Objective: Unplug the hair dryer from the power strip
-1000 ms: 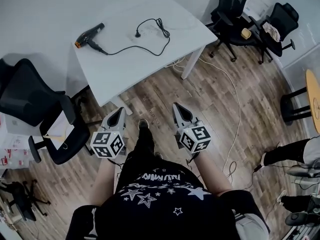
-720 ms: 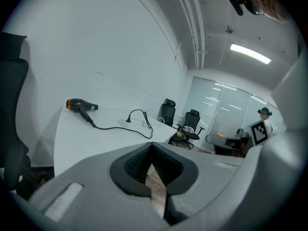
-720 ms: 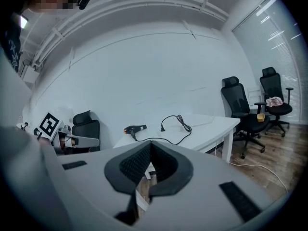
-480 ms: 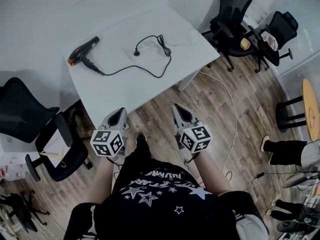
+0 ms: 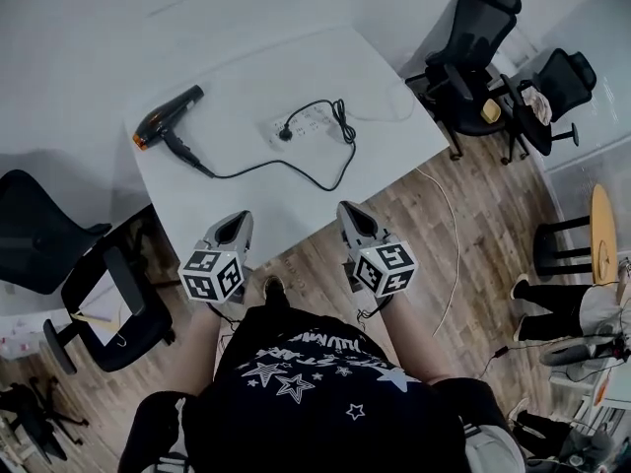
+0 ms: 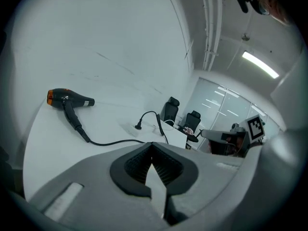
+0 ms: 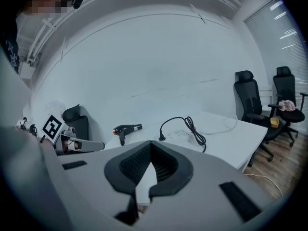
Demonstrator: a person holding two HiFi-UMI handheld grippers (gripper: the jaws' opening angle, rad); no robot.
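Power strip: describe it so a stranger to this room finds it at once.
Start at the white table by the wall and follow the black cord rightward from the hair dryer. The power strip is the flat white bar near the table's middle, where the cord ends in a black plug; unlike its black neighbours, it nearly blends into the tabletop.

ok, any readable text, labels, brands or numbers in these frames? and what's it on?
Nothing can be quoted with confidence.
White lettering on the person's black shirt, above the stars: upside down in the head view and too blurred to read.
Cubes on the left gripper and right gripper: square black-and-white marker patterns only, no words.
No legible print on the hair dryer or the power strip: too small.
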